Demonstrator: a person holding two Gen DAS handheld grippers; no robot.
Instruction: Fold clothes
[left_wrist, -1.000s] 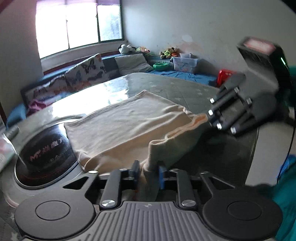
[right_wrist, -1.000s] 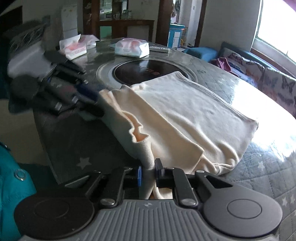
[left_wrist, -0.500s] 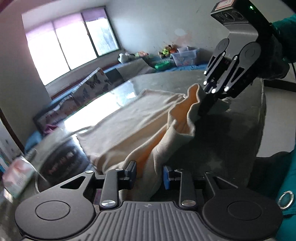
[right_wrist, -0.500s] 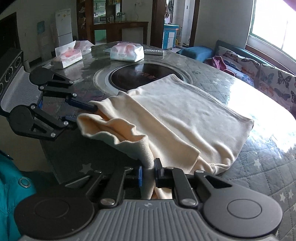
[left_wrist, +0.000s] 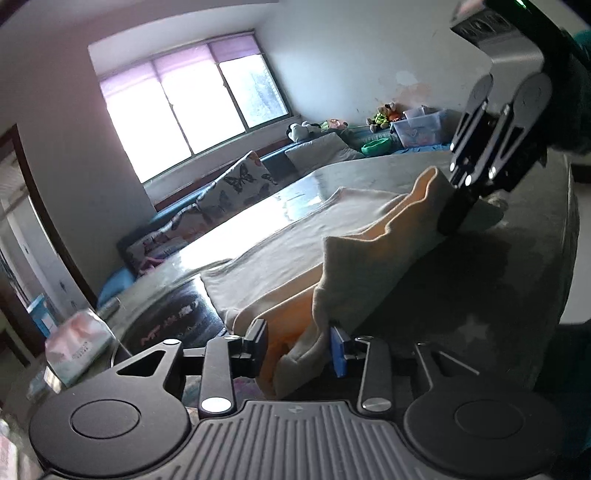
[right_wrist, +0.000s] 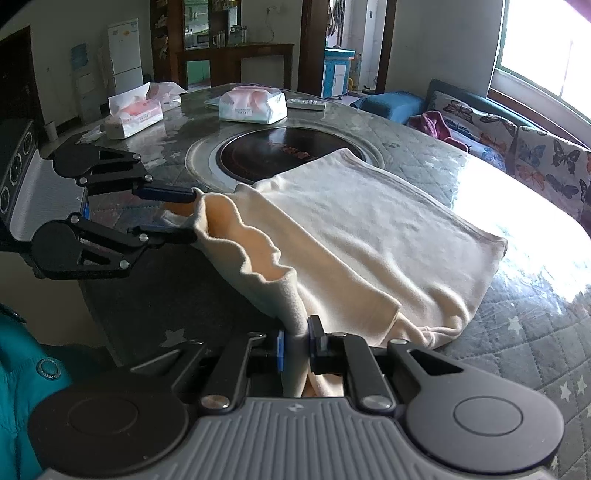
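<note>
A cream garment (right_wrist: 369, 236) lies on the round table, its near hem lifted into a wavy ridge. My right gripper (right_wrist: 295, 345) is shut on one end of that hem. My left gripper (left_wrist: 298, 345) has its jaws apart, with the other end of the hem (left_wrist: 343, 280) lying loosely between them. In the right wrist view the left gripper (right_wrist: 184, 216) stands open at the hem's far end. In the left wrist view the right gripper (left_wrist: 456, 214) pinches the cloth's raised end.
The table (right_wrist: 524, 332) has a quilted star-pattern cover and a black round hotplate (right_wrist: 284, 151) in its middle. Tissue packs (right_wrist: 253, 105) and a tissue box (right_wrist: 133, 116) sit at the far side. A bench with butterfly cushions (right_wrist: 535, 147) runs under the window.
The left gripper's jaws have opened from a pinch on the hem. Both grippers have risen and the hem now stands up off the table.
</note>
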